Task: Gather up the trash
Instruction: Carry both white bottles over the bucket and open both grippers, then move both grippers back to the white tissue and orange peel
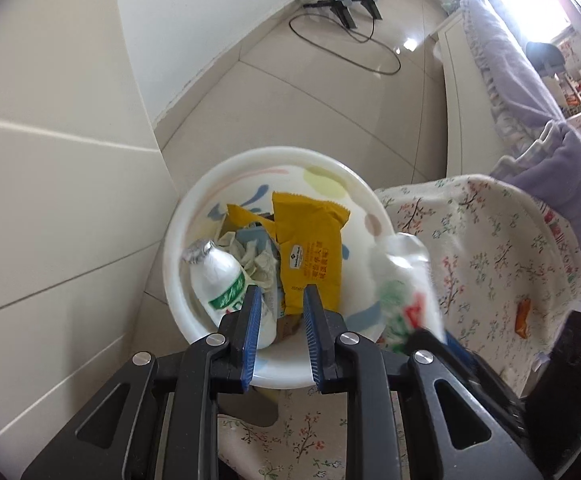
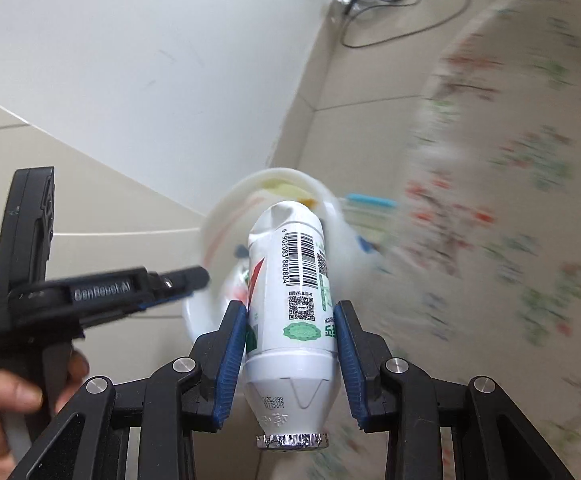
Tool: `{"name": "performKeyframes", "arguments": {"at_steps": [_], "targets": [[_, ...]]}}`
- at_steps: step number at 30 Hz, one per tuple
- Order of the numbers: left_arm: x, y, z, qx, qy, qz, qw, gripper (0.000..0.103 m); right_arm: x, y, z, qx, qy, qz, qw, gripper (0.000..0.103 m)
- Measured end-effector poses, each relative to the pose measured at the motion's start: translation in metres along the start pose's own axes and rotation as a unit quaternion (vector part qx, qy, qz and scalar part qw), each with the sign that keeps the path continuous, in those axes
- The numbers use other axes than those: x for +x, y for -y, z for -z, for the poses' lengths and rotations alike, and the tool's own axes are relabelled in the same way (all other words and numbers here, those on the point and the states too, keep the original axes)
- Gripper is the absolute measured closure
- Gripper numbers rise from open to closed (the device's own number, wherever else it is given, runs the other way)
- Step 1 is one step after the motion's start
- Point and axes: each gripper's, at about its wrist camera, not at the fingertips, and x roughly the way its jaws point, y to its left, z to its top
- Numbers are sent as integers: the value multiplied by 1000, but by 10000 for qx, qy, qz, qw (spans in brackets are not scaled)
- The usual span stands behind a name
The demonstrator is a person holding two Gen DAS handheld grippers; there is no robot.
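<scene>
The right tool (image 2: 290, 312) is closed on a white drink bottle (image 2: 290, 304). The bottle is clamped by its body between the two blue pads, with the foil-capped neck turned back toward the camera and the dented base turned toward the bin. In the left wrist view the same bottle (image 1: 404, 280) is seen, blurred, just beside the bin's right rim, above the edge of the floral cloth (image 1: 482, 248).

The left tool (image 1: 278, 292) is held above the white bin (image 1: 282, 372), pointing steeply down. Its jaws are set slightly apart, and nothing is gripped between the pads. In the right wrist view the left tool (image 2: 198, 276) is seen from the side, with a hand (image 2: 6, 396) wrapped around its handle.

The bin stands on the tiled floor (image 1: 310, 100), next to the wall and touching the floral cloth. Inside it, a second white bottle (image 1: 226, 284) with a green label, a yellow wrapper (image 1: 310, 252) and crumpled paper (image 1: 254, 260) are contained. A small orange scrap (image 1: 522, 318) is left on the floral cloth, well apart from the bin.
</scene>
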Motion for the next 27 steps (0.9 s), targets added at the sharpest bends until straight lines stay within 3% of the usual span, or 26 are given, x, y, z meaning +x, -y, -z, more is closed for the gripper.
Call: {"name": "performKeyframes", "arguments": {"at_steps": [5,8,11,14,20,23,27], "targets": [[-29,-2,1,-250,285,320,9988,80,42,-28,-9,-150,-76,75,9998,63],[-37,3,4,-215,344,269,9988,80,60,-44,-16,-384,-52,268,9989,61],[-44,11,9,-112,385,347,9986,80,69,-48,-16,-475,-157,347,9981,35],[-50,19,16,-8,390,282,9988,80,70,-49,-10,-612,-241,284,9974,35],[-71,50,36,210,624,297,9974,79,-3,-23,7,-914,-183,433,9947,35],[-72,74,53,364,620,228,9972,77,-45,-14,0,-1104,-104,779,9908,35],[-70,123,82,886,514,263,9944,73,-105,4,5,-1475,60,1108,9828,22]]}}
